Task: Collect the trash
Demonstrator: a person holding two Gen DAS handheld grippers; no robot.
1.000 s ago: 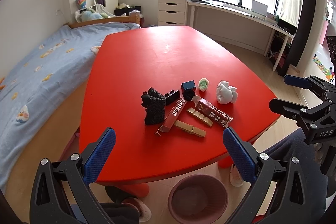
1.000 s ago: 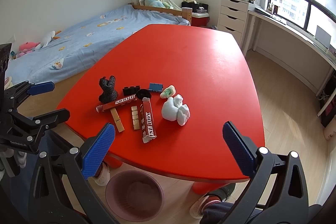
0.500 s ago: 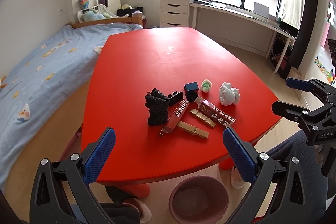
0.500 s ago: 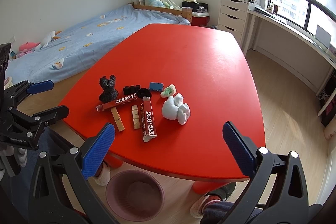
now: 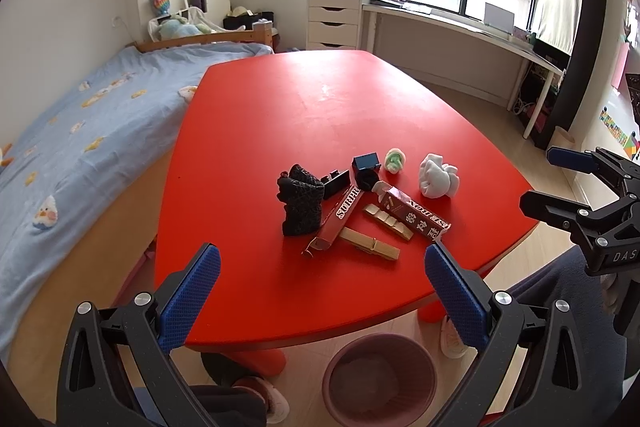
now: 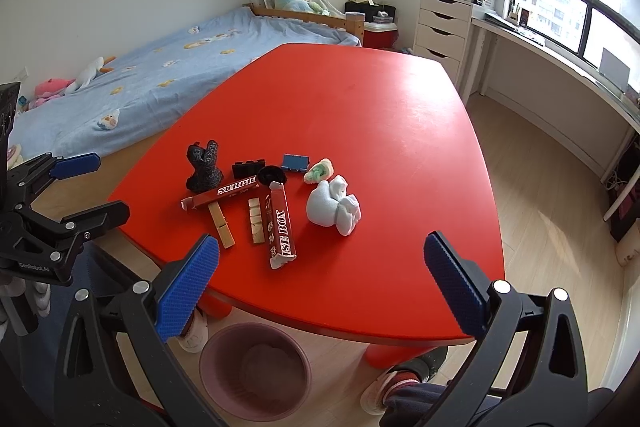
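A cluster of litter lies near the front of the red table [image 5: 320, 107] [image 6: 380, 107]: a black crumpled wad [image 5: 301, 203] [image 6: 204, 167], two red cartons [image 5: 338, 219] [image 6: 280, 227], a wooden clothespin [image 5: 370, 244] [image 6: 221, 227], a white tissue wad [image 5: 437, 175] [image 6: 332, 207] and a green-white wad [image 5: 395, 161]. A pink bin [image 5: 380, 338] [image 6: 256, 327] stands on the floor under the table's front edge. My left gripper [image 5: 320, 279] [image 6: 108, 187] is open before the litter. My right gripper [image 6: 322, 259] [image 5: 542, 179] is open too. Both hold nothing.
A blue small box [image 5: 366, 162], a black block [image 5: 335, 183] and a wooden strip [image 5: 387, 221] lie among the litter. A bed [image 5: 80, 131] runs along the table's left side. The person's feet [image 6: 192, 331] and knees sit by the bin.
The left gripper has drifted slightly toward the table and turned a little. The right gripper and the litter have stayed where they were.
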